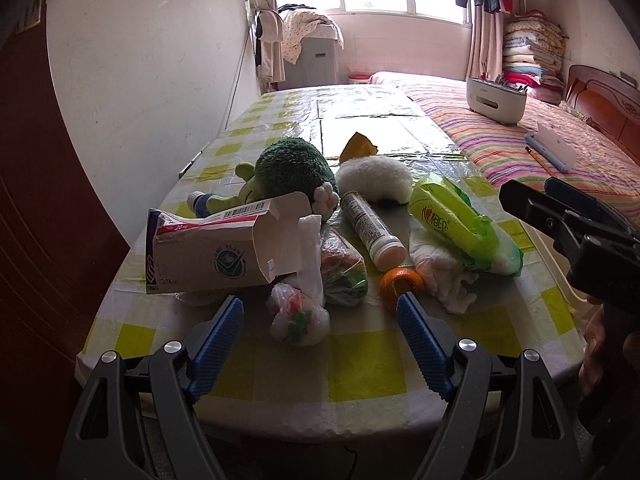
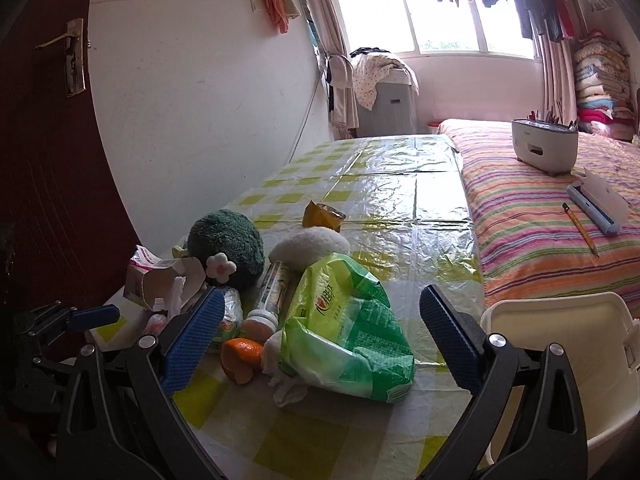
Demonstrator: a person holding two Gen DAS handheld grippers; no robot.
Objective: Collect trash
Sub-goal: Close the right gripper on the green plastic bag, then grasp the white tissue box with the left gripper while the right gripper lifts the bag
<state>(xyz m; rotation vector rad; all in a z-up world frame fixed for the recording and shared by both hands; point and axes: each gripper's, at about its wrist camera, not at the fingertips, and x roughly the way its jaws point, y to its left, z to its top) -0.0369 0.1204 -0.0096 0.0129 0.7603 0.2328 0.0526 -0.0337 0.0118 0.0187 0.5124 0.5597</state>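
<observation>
The torn carton [image 1: 208, 256] shows "20" by its barcode; other print is too blurred to read.

Tablecloth [image 1: 360, 356]: yellow-green and white checks under clear film. Plush toy [image 1: 294, 168]: dark green, pink-white flower. Wipes pack [image 2: 348, 320]: bright green. Peel [image 1: 400, 282]: orange. Carton [image 1: 208, 252]: white, red band. Bedspread [image 2: 532, 220]: pink, orange, purple stripes. Finger pads [image 1: 218, 346]: blue.
</observation>
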